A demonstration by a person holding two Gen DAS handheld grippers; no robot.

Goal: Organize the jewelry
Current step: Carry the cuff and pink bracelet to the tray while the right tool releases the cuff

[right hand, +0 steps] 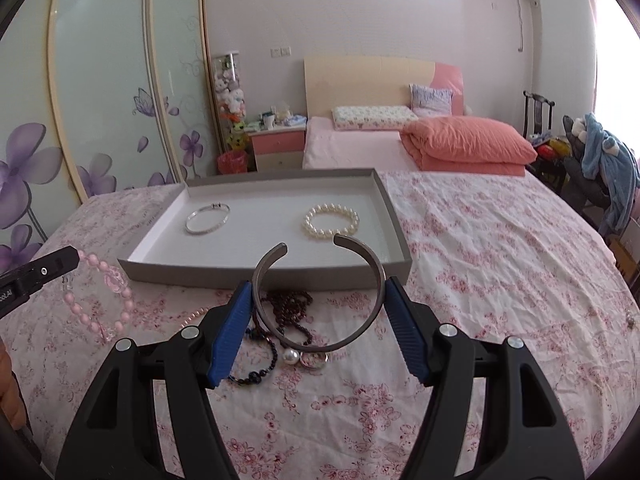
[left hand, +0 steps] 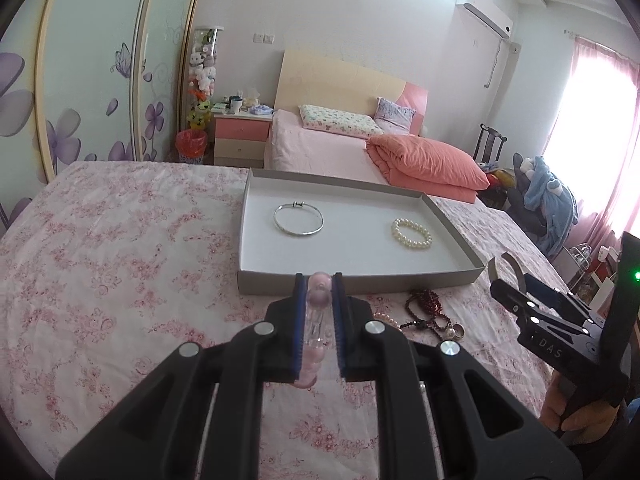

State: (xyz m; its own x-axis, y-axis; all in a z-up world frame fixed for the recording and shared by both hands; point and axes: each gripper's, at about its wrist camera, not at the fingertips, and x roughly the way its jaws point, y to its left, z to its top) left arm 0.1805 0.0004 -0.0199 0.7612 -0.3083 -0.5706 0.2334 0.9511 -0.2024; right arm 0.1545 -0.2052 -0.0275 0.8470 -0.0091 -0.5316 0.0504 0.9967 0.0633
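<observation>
Pink-floral bedspread (right hand: 460, 240), grey tray (right hand: 264, 274), white pearl bracelet (right hand: 331, 221).

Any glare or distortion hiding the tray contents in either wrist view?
Left wrist view: window glare at right, but the tray, silver bangle and pearl bracelet read clearly. Right wrist view: evenly lit; fisheye bends the wardrobe, tray contents sharp.

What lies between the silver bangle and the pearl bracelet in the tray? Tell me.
Nothing: in both wrist views only bare white tray floor separates the silver bangle from the pearl bracelet. In the right wrist view, the held cuff's open ends rise in front.
</observation>
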